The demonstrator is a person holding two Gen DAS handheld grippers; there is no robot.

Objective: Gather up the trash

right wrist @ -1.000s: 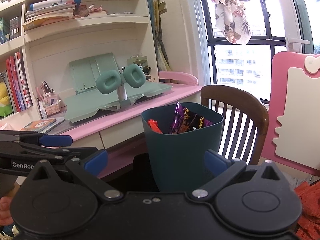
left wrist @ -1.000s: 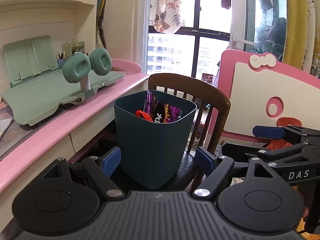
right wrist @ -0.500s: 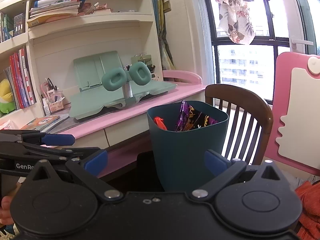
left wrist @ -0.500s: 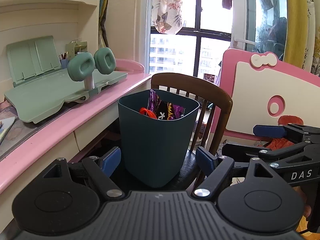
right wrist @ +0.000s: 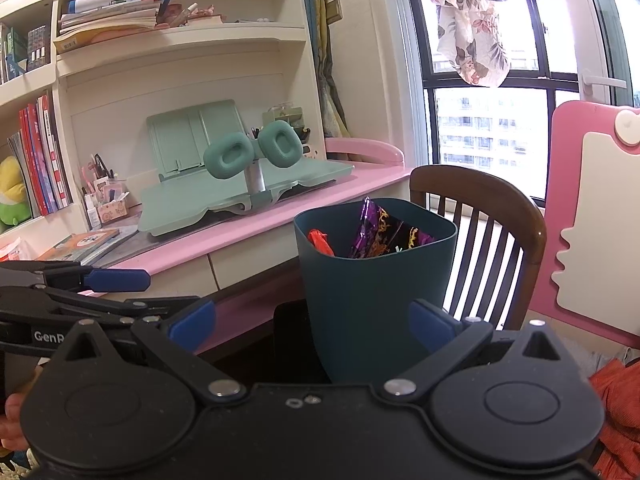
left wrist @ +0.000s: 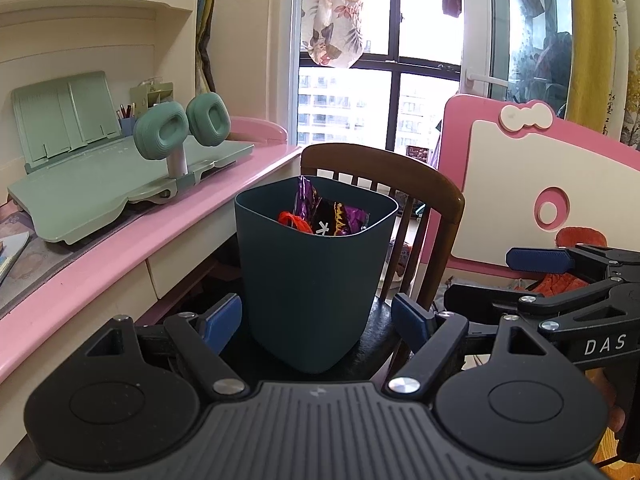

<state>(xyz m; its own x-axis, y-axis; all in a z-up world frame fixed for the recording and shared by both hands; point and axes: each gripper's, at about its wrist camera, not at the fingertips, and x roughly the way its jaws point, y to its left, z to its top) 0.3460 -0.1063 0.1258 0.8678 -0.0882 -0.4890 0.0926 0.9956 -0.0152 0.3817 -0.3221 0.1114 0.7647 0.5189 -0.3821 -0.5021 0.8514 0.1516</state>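
Note:
A dark teal bin (left wrist: 312,280) (right wrist: 372,292) stands on the dark seat of a wooden chair. It holds a purple snack wrapper (left wrist: 340,216) (right wrist: 376,232) and a red-orange scrap (left wrist: 294,220) (right wrist: 318,238). My left gripper (left wrist: 316,322) is open, one blue pad on each side of the bin's lower part, neither pressing on it. My right gripper (right wrist: 312,326) is open too, just short of the bin, with nothing in it. Each gripper shows from the side in the other's view, the right gripper (left wrist: 560,276) and the left gripper (right wrist: 100,284), close together.
The pink desk (left wrist: 100,256) runs along the left, bearing a green reading stand (left wrist: 80,168) and teal headphones (left wrist: 180,132) on a post. The chair back (left wrist: 400,172) rises behind the bin. A pink-and-white board (left wrist: 540,184) stands right, bookshelves (right wrist: 40,160) left.

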